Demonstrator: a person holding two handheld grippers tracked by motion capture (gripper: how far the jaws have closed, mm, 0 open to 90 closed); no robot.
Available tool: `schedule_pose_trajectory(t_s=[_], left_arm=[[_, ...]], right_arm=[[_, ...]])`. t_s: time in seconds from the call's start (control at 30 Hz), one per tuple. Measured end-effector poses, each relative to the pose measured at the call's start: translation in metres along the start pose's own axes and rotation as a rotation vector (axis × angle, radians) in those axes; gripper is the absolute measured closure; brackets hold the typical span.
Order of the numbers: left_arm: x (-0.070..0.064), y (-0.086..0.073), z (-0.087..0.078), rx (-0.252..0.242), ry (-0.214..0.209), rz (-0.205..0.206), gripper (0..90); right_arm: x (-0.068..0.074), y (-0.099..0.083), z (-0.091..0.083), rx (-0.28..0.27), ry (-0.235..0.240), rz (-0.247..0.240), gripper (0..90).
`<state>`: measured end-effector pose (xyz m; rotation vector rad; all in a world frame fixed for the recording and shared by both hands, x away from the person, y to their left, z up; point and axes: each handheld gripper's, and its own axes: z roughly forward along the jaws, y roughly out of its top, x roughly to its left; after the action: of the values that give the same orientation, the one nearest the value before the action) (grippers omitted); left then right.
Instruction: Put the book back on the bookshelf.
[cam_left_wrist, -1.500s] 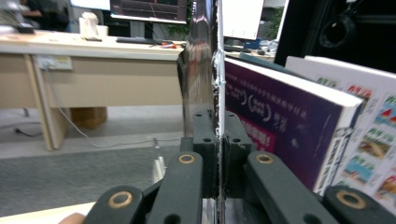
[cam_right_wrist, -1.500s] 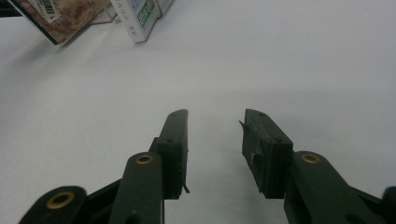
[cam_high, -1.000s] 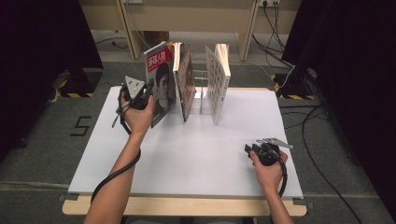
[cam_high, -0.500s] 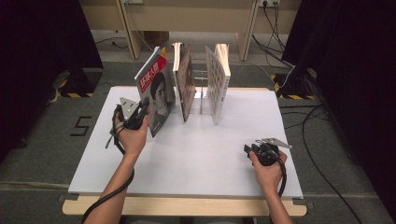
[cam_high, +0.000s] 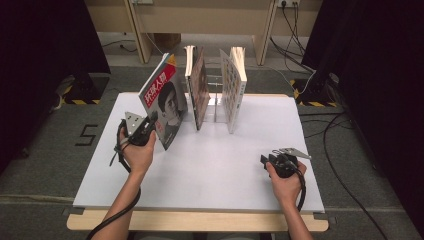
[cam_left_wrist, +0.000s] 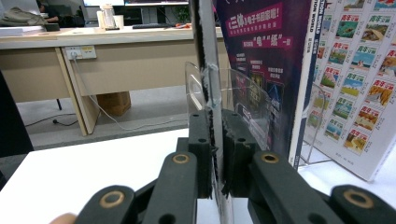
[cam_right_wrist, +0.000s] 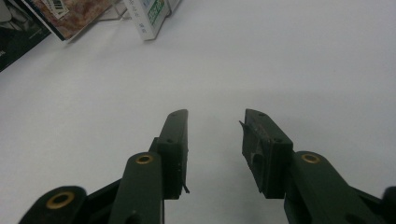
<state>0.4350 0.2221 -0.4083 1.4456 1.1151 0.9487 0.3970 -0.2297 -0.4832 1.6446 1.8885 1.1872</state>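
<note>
Left hand-held gripper (cam_high: 150, 131): pinched tight on the edge of the red-covered magazine (cam_high: 165, 102); in the left gripper view (cam_left_wrist: 215, 154) both pads press flat on the thin edge, no gap showing.
Red-covered magazine: held tilted, top leaning away from the left hand-held gripper toward the far left; its lower corner is down near the white surface (cam_high: 210, 165), whether touching I cannot tell.
Clear stand (cam_left_wrist: 233, 100): just beyond the left hand-held gripper, transparent dividers rising right behind the gripped edge.
Second magazine (cam_high: 199, 87): upright in the stand, just to the right of the gripped one; its dark purple back cover (cam_left_wrist: 266, 60) stands close past the jaws in the left gripper view.
Third magazine (cam_high: 234, 87): upright at the stand's right end, farther from the left hand-held gripper; cover of many small pictures (cam_left_wrist: 359, 60).
Right hand-held gripper (cam_high: 272, 160): held low over the surface at the near right, well apart from the stand; jaws stand moderately apart with nothing between them (cam_right_wrist: 215, 149).
Left hand (cam_high: 136, 152): wrapped around the left hand-held gripper's body, cable trailing down the forearm.
Right hand (cam_high: 286, 182): grasping the right hand-held gripper from behind.
</note>
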Motion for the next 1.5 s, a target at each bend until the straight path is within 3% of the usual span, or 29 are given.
schedule_pose_trajectory(t_s=[0.3, 0.67, 0.97, 1.23, 1.5], left_arm=[[0.005, 0.006, -0.001, -0.017, -0.007, -0.024, 77.8], [0.011, 0.037, 0.0, -0.058, -0.036, -0.022, 73.1], [0.012, 0.062, 0.005, -0.078, -0.035, -0.024, 70.8], [0.013, 0.074, 0.014, -0.056, -0.048, -0.038, 72.3], [0.015, 0.075, 0.022, 0.019, -0.08, -0.058, 78.9]], right_arm=[[-0.001, 0.0, 0.0, -0.001, -0.005, -0.005, 61.0], [0.0, 0.0, 0.0, 0.004, 0.002, 0.001, 60.9], [-0.001, 0.0, 0.001, 0.009, 0.001, 0.007, 60.6], [-0.002, 0.0, 0.001, 0.008, 0.003, 0.009, 60.5], [-0.003, -0.001, 0.001, 0.016, 0.004, 0.009, 60.1]])
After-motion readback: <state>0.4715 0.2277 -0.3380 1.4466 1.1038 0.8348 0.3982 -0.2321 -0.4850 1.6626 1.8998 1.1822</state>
